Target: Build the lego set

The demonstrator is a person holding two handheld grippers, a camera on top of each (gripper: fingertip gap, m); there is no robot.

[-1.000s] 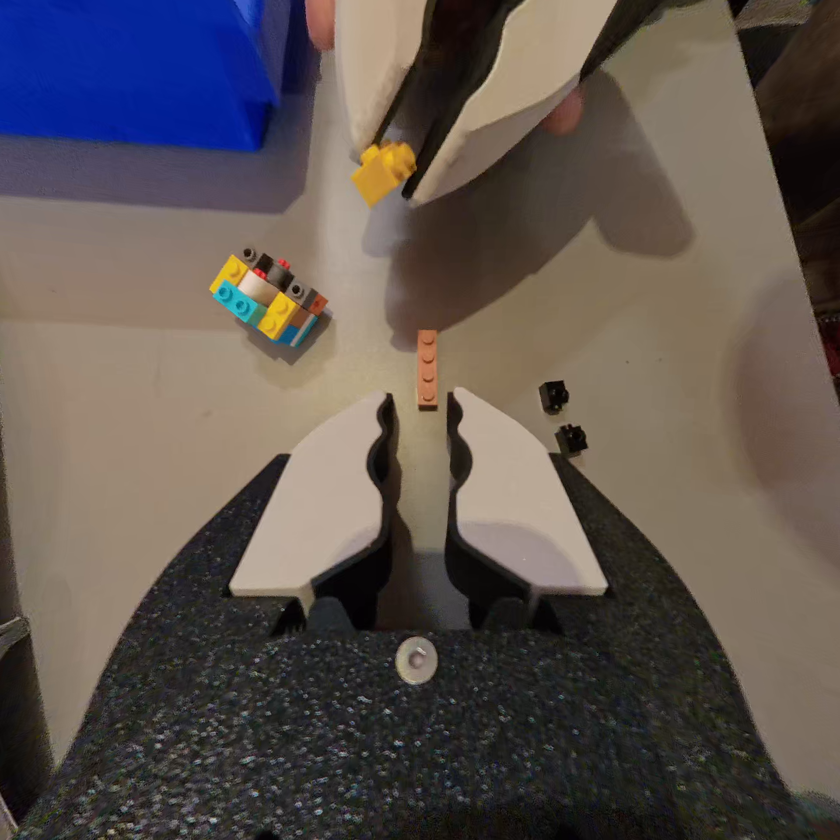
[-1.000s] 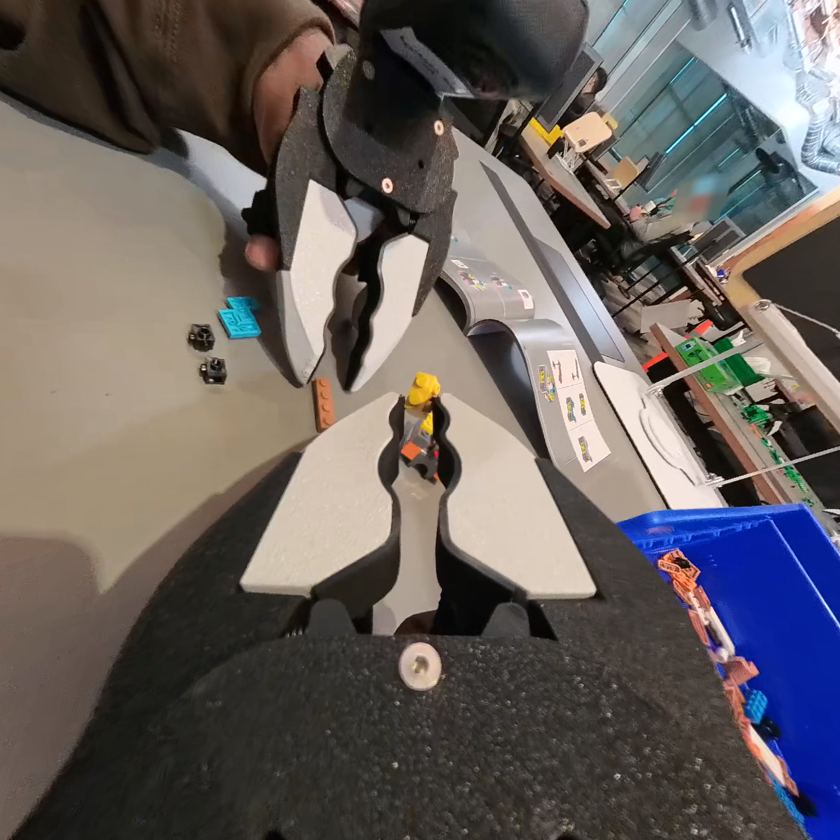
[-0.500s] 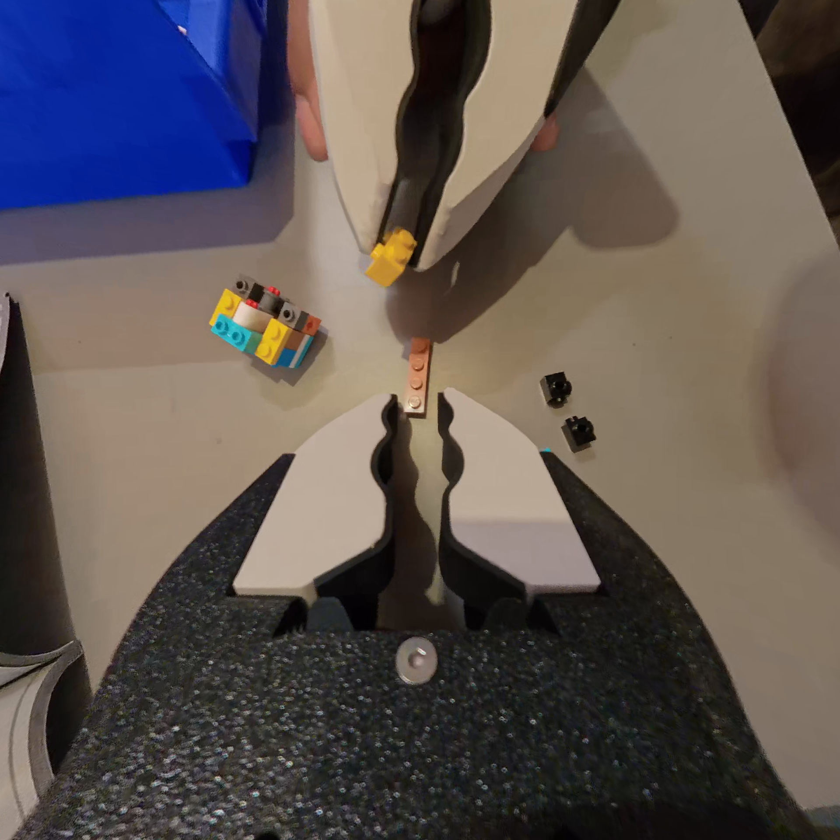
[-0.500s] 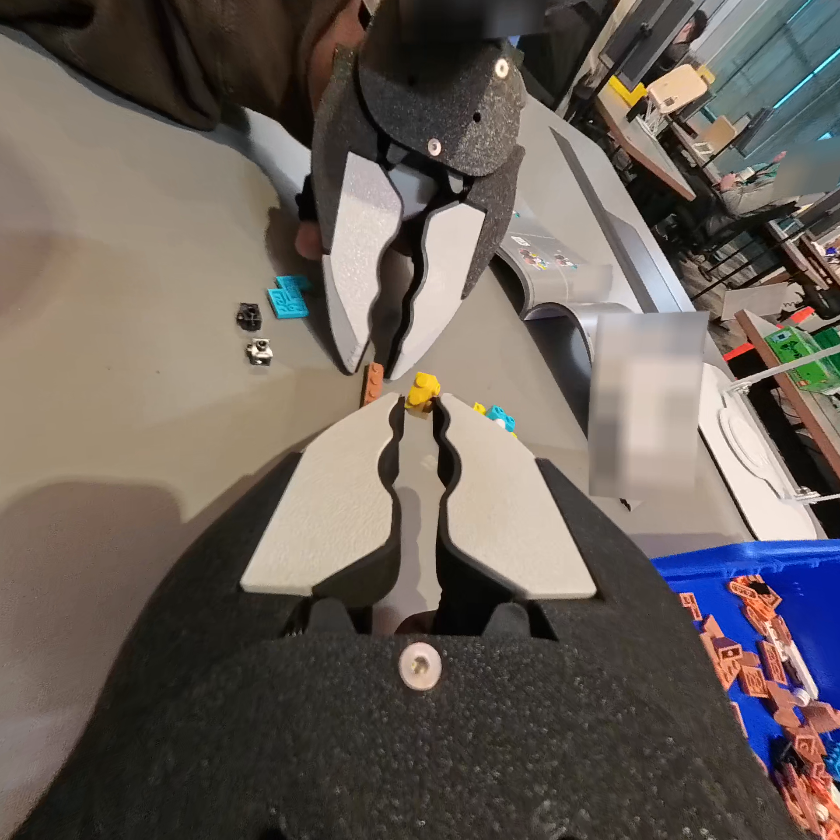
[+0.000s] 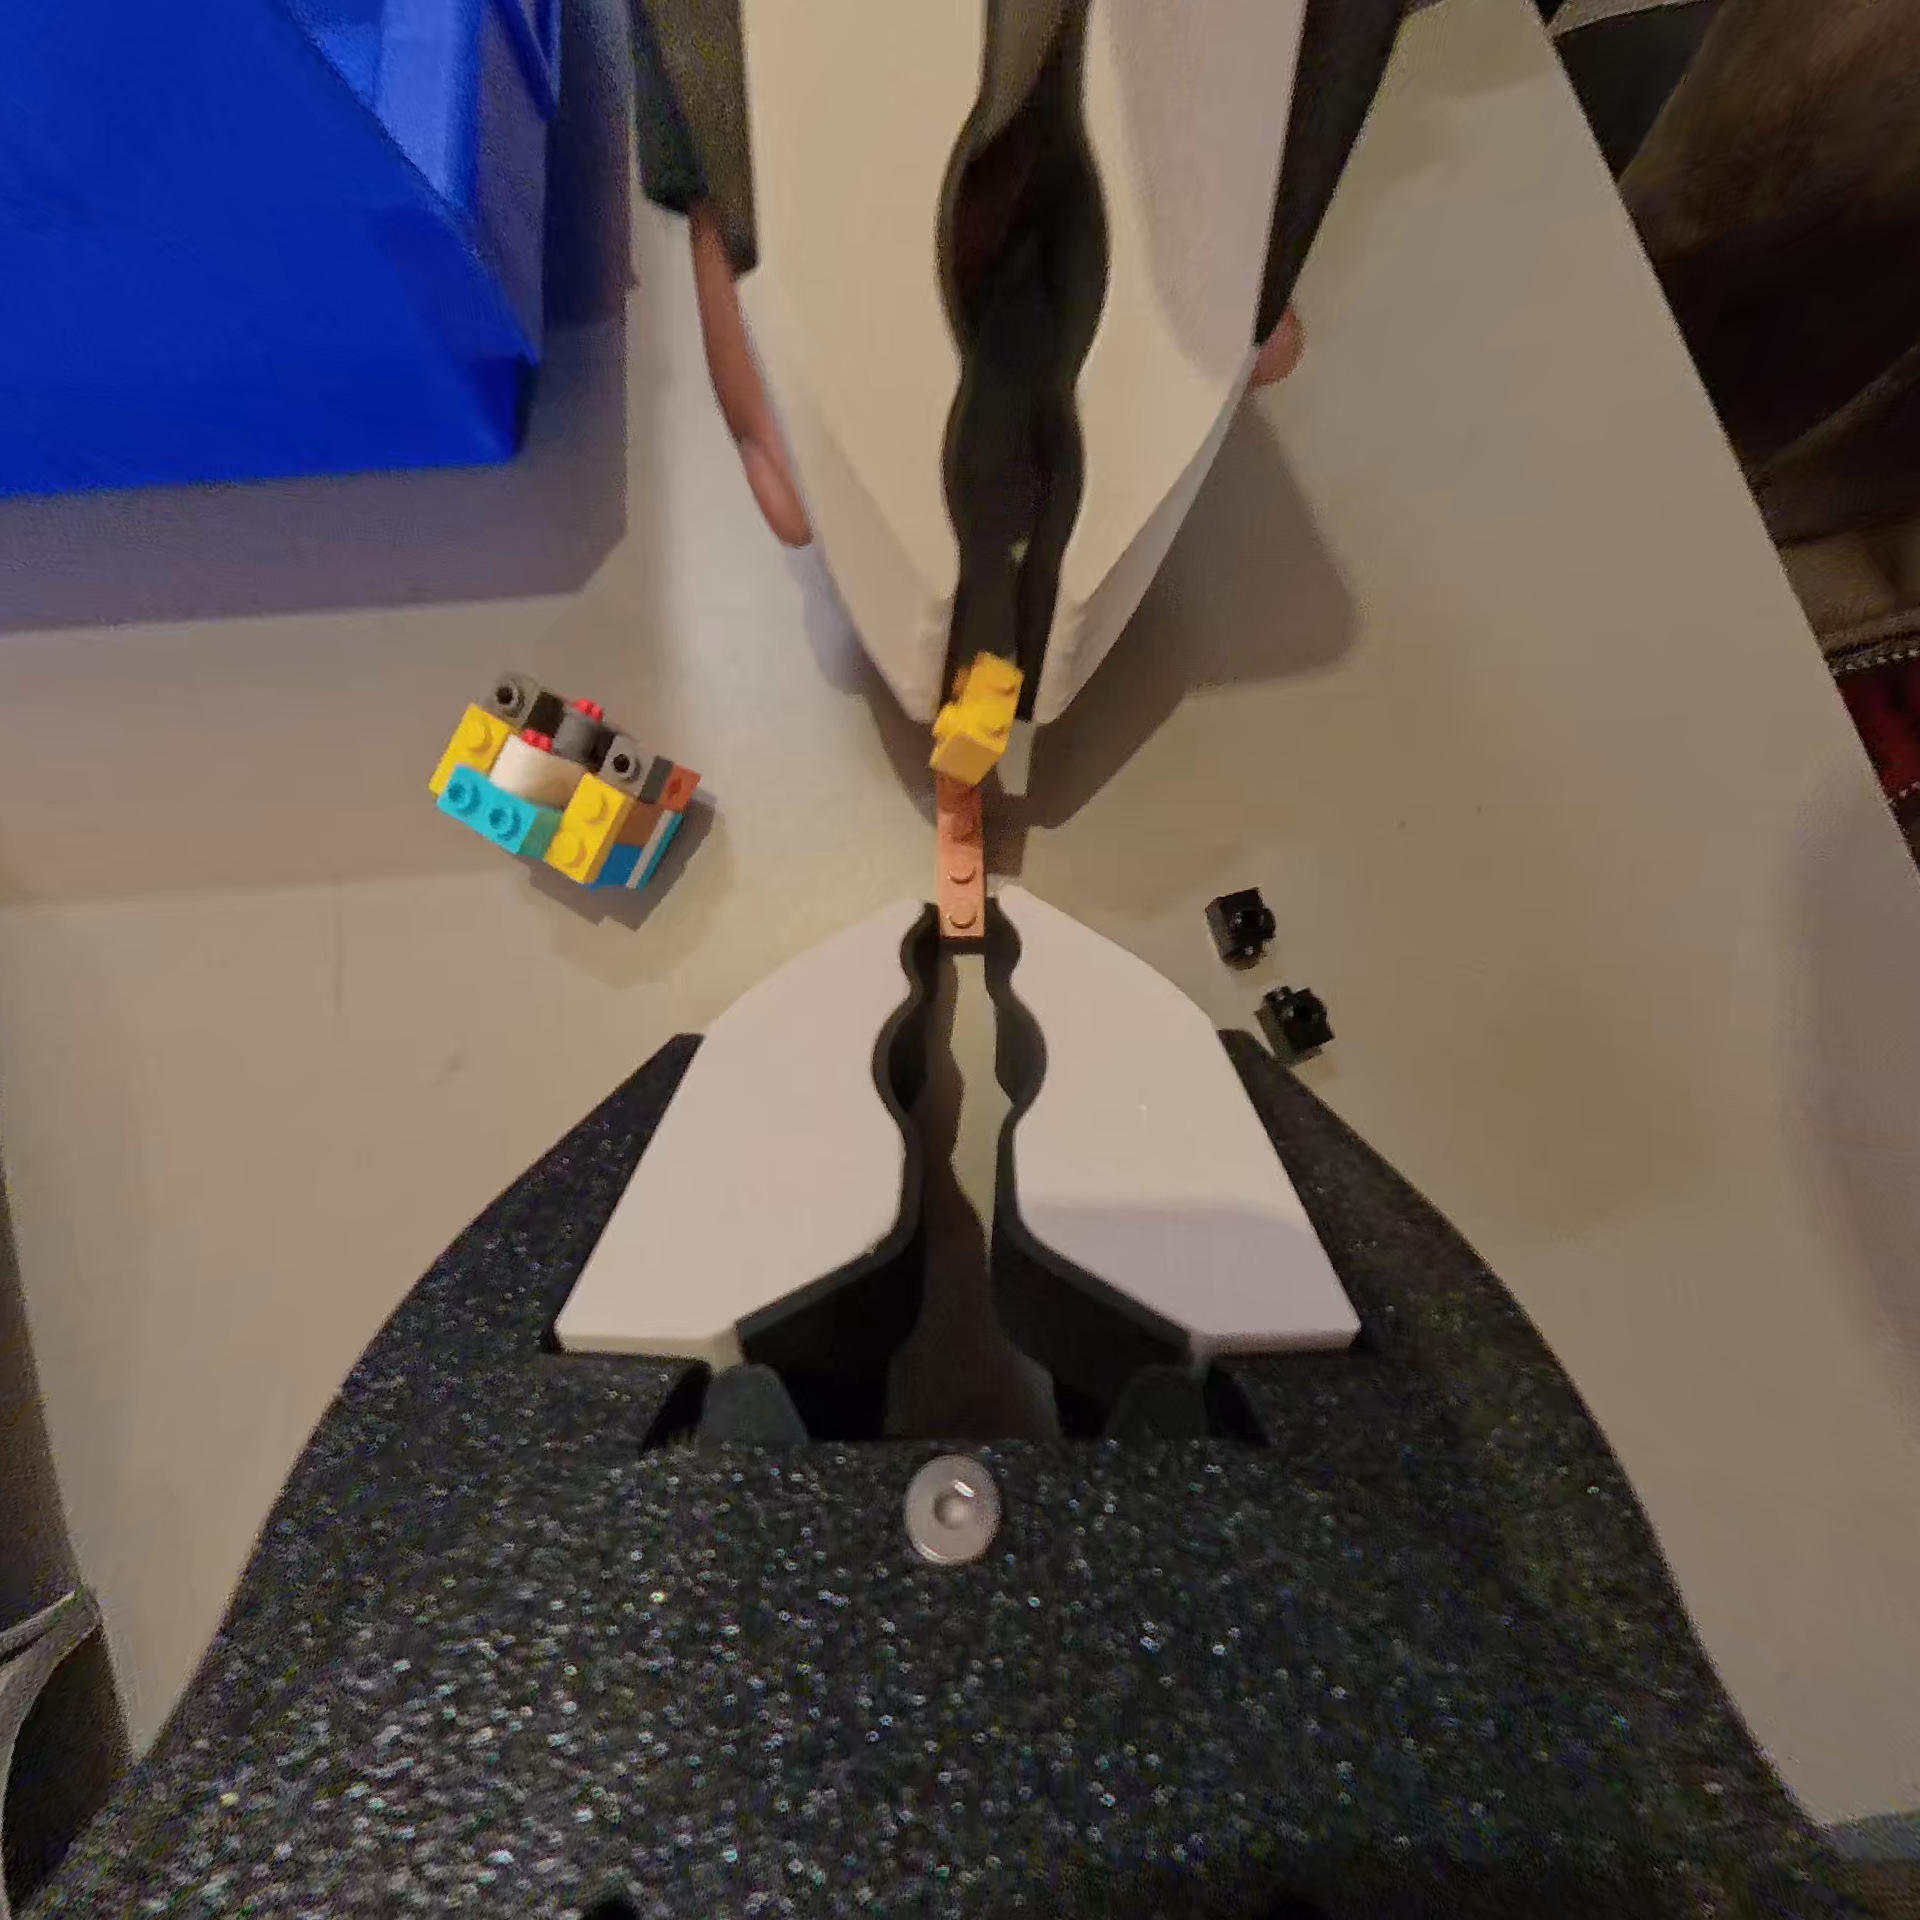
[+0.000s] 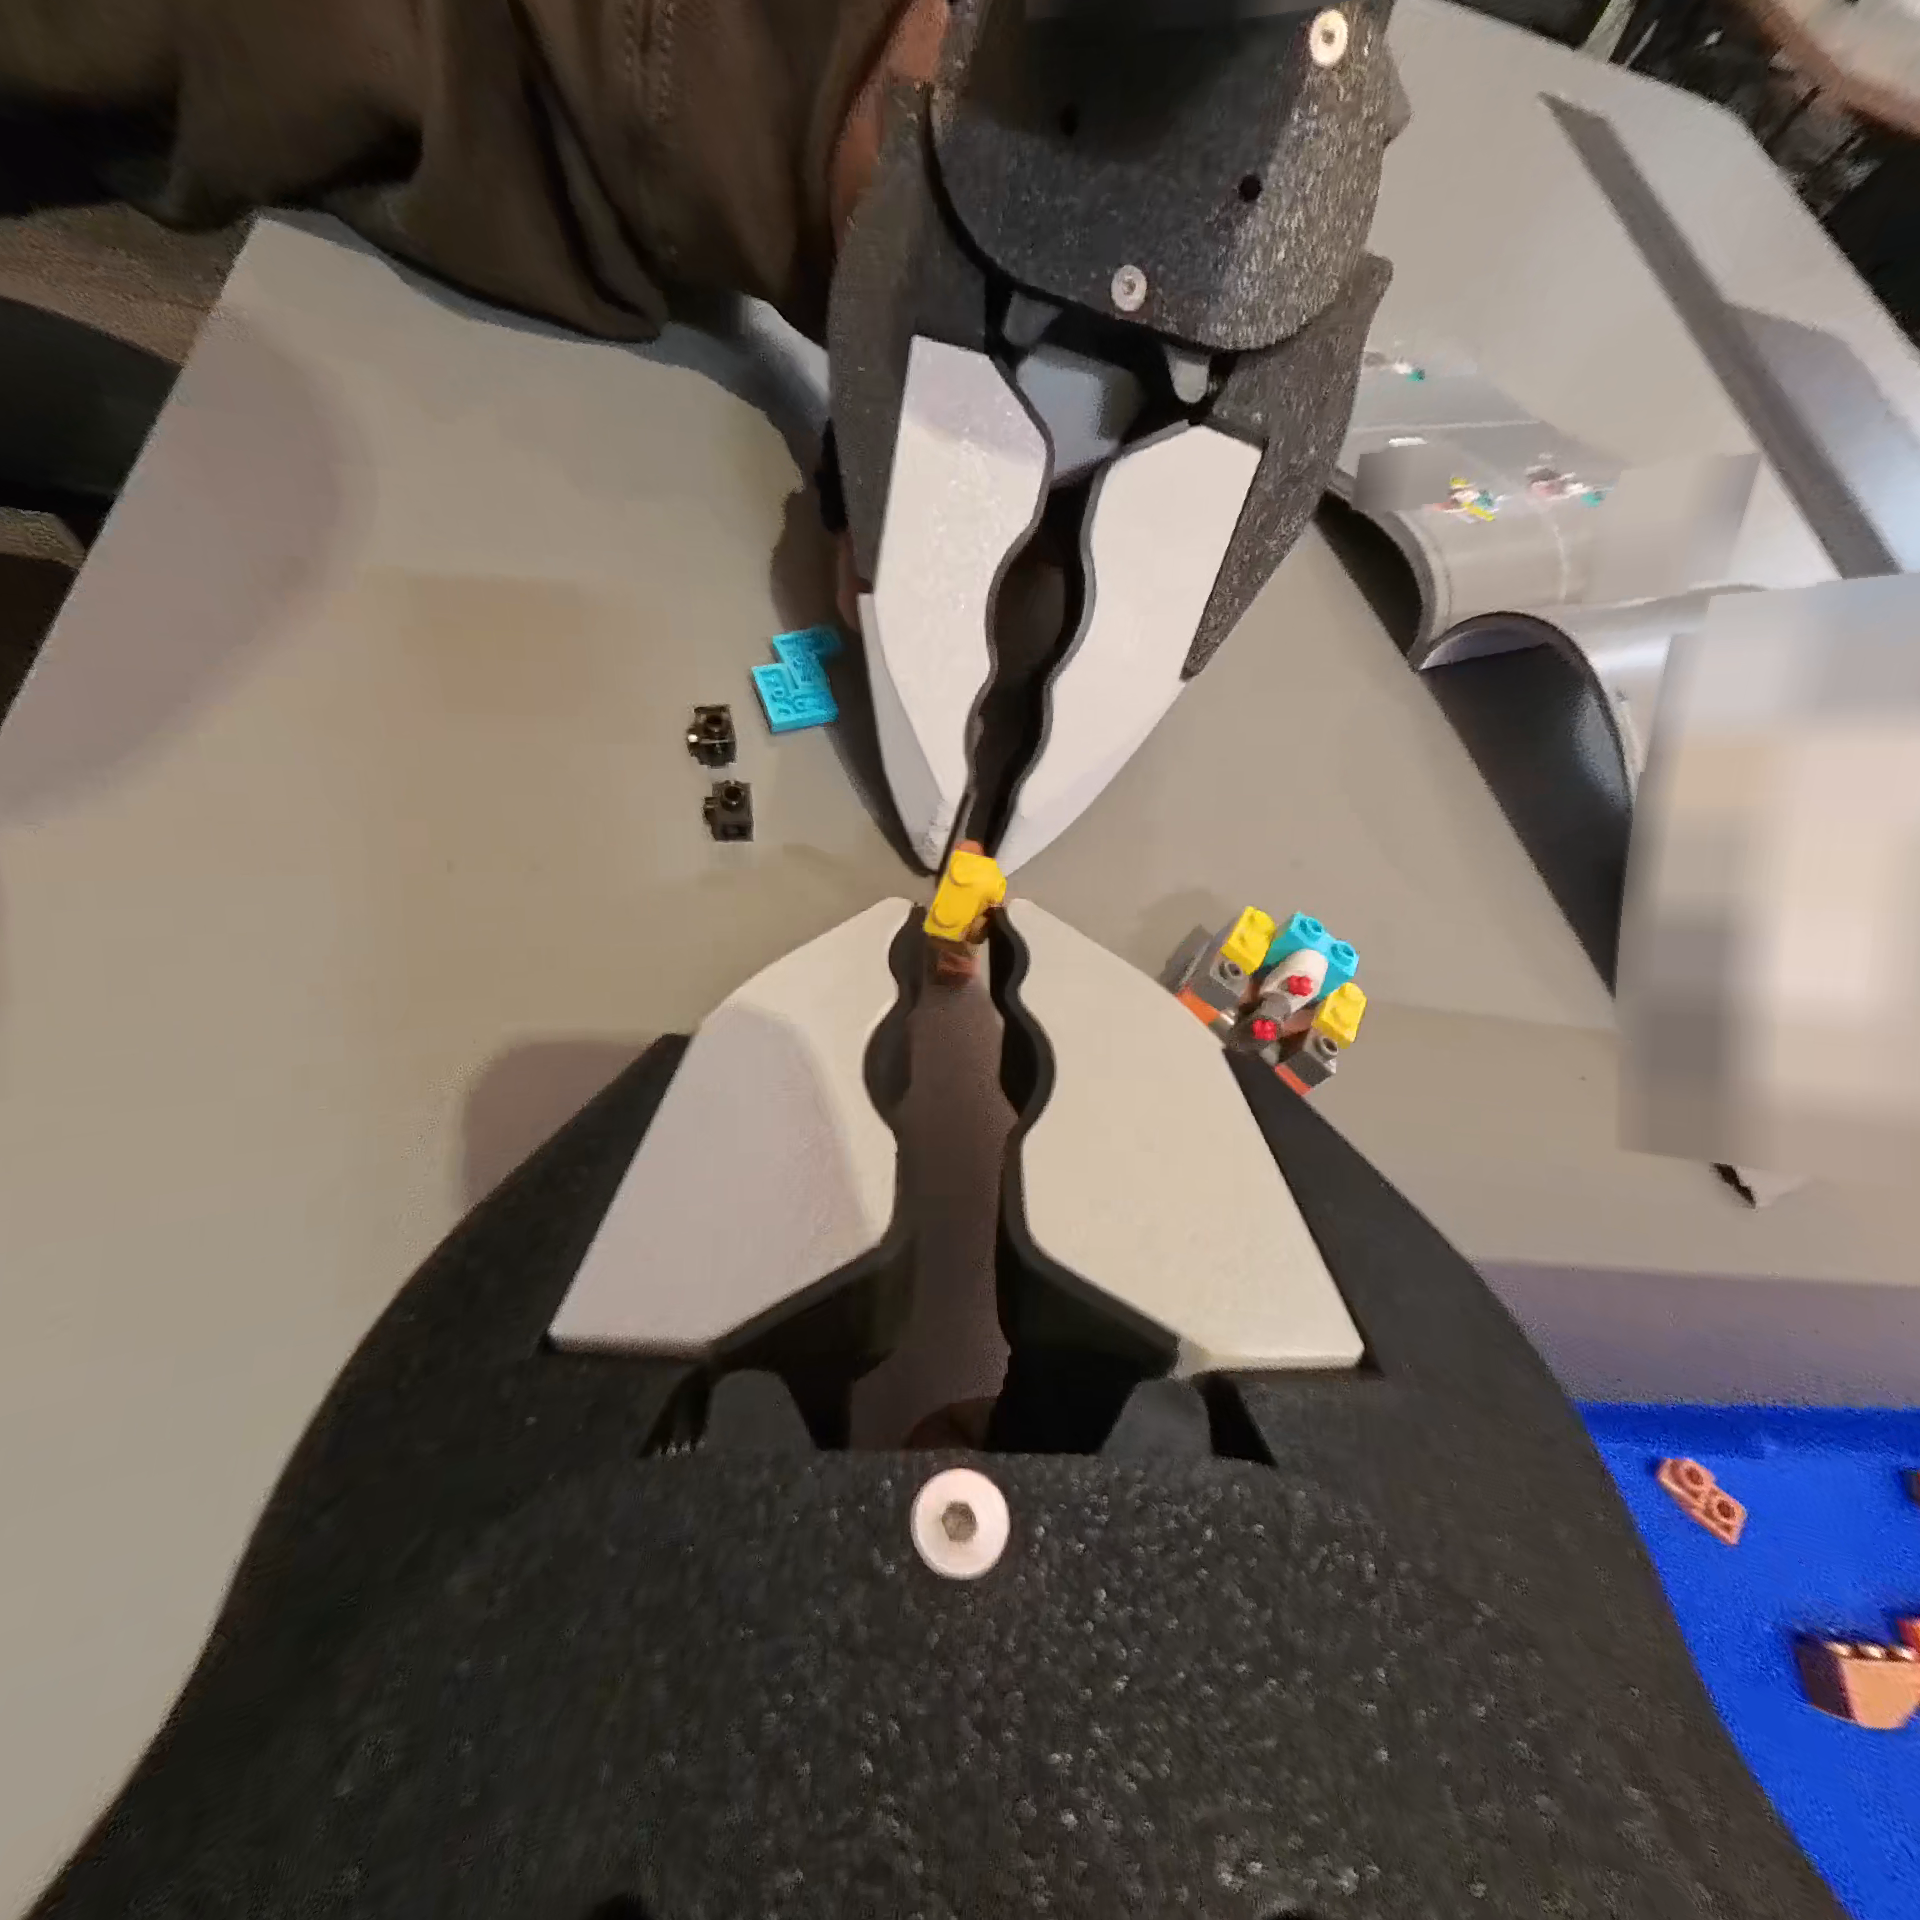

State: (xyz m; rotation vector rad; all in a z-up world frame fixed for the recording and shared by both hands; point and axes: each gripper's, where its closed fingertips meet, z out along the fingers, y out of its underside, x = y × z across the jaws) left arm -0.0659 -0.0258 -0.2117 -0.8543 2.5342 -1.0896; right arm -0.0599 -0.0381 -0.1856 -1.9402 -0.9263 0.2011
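Note:
My left gripper [image 5: 962, 916] is shut on the near end of a thin brown plate [image 5: 958, 854] that lies lengthwise away from it, low over the grey table [image 5: 1455, 727]. My right gripper [image 6: 961, 920] faces it tip to tip and is shut on a small yellow brick [image 6: 962, 900]. The yellow brick [image 5: 977, 719] sits over the plate's far end, touching or nearly touching it. In the right wrist view the left gripper [image 6: 971, 844] comes in from the top, and a bit of the brown plate [image 6: 954, 968] shows under the yellow brick.
A partly built multicoloured model [image 5: 566, 795] stands left of the plate; it also shows in the right wrist view [image 6: 1280, 997]. Two small black bricks [image 5: 1242, 923] [image 5: 1295, 1023] lie to the right. A teal plate [image 6: 795, 681], a blue parts bin [image 5: 260, 239] and an open instruction booklet [image 6: 1507, 540] are nearby. The tips of both grippers are at nearly the same place.
My left gripper moved forward and closed on the brown plate's near end. My right gripper came down with the yellow brick, from above the table to the plate's far end.

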